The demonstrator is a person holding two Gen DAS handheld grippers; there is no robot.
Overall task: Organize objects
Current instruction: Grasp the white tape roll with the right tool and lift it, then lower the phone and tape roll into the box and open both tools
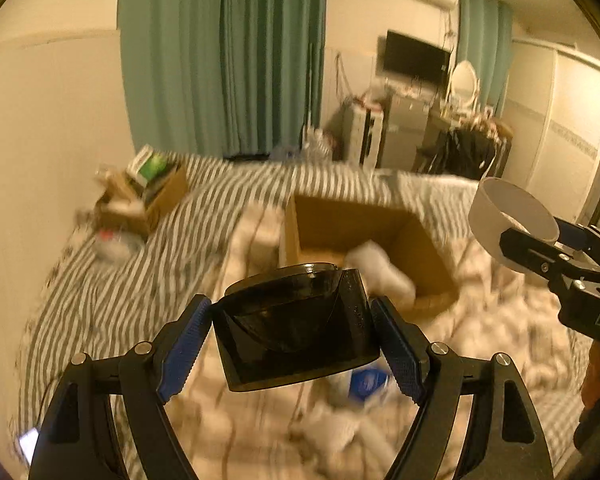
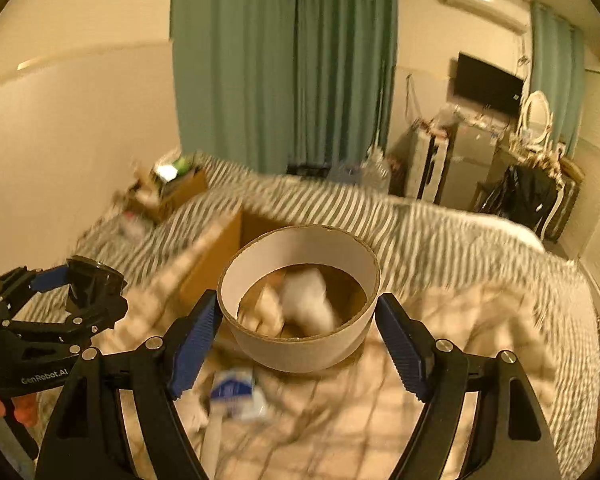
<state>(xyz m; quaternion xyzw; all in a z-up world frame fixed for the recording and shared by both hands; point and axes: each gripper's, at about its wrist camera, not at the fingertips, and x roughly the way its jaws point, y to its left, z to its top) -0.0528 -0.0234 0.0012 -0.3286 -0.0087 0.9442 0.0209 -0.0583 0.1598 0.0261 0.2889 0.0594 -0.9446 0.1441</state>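
Holding one item apiece, both grippers hang above the bed [image 1: 112, 280] and face the open cardboard box [image 1: 412, 248] that sits on the blanket toward the bed's middle. The left gripper [image 1: 292, 332] has its blue pads [image 1: 186, 344] pressed against the two sides of a dark glossy container [image 1: 296, 320], a black tinted tub with a rounded rim, so it is carried level and square to the camera. The right gripper [image 2: 298, 320] has its fingers closed on the outer wall of a white cardboard ring [image 2: 300, 300], gripped across its width; that leaves the hollow open, and through it the box floor shows with a pale bundle [image 2: 308, 300] lying inside. From the left wrist view the ring is off to the right, over the box's right edge, well apart from the container.

The grips look chosen for dropping: each thing is pinched by its sides with nothing under it, so parting the fingers over the box should release it cleanly. Motion blur smears the bedding, so the small blue and white packet [image 1: 366, 384] below the container may be a tissue pack, though I cannot be sure. A second, fuller carton [image 1: 148, 196] stands at the bed's far left corner by the wall. I judge the carry to be partway done, with neither item yet inside the box.
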